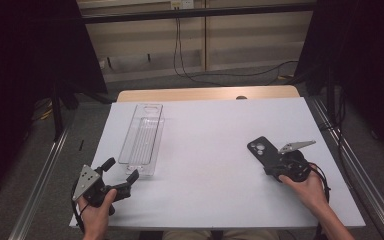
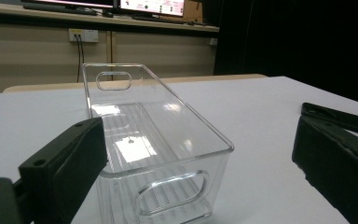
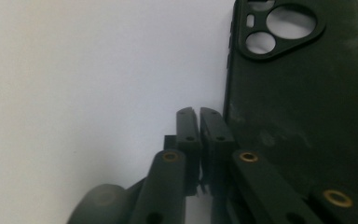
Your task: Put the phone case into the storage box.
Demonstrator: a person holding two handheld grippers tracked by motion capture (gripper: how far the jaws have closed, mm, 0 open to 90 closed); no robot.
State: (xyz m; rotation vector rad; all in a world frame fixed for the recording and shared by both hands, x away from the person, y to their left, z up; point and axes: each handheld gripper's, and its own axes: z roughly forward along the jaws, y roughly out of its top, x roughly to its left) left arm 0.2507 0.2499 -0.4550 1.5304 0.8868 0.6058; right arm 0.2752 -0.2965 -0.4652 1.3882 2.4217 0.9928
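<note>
A black phone case (image 1: pixel 260 150) lies back-up on the white table, its camera cut-outs towards the far side. My right gripper (image 1: pixel 270 167) rests at its near end. In the right gripper view the jaws (image 3: pixel 198 112) are pressed together with nothing between them, right against the left edge of the phone case (image 3: pixel 298 107). A clear, empty plastic bin (image 1: pixel 142 140) lies lengthwise at the left. My left gripper (image 1: pixel 121 170) stands open just short of its near end. In the left gripper view the bin (image 2: pixel 168 191) sits ahead between the spread jaws (image 2: pixel 198 130), untouched.
The white sheet (image 1: pixel 210 150) covers the table, with a wooden strip (image 1: pixel 205 93) bare at the far edge. Metal rails (image 1: pixel 45 170) run along both sides. Cables (image 1: pixel 230 75) trail on the floor beyond, and dark curtains hang left and right.
</note>
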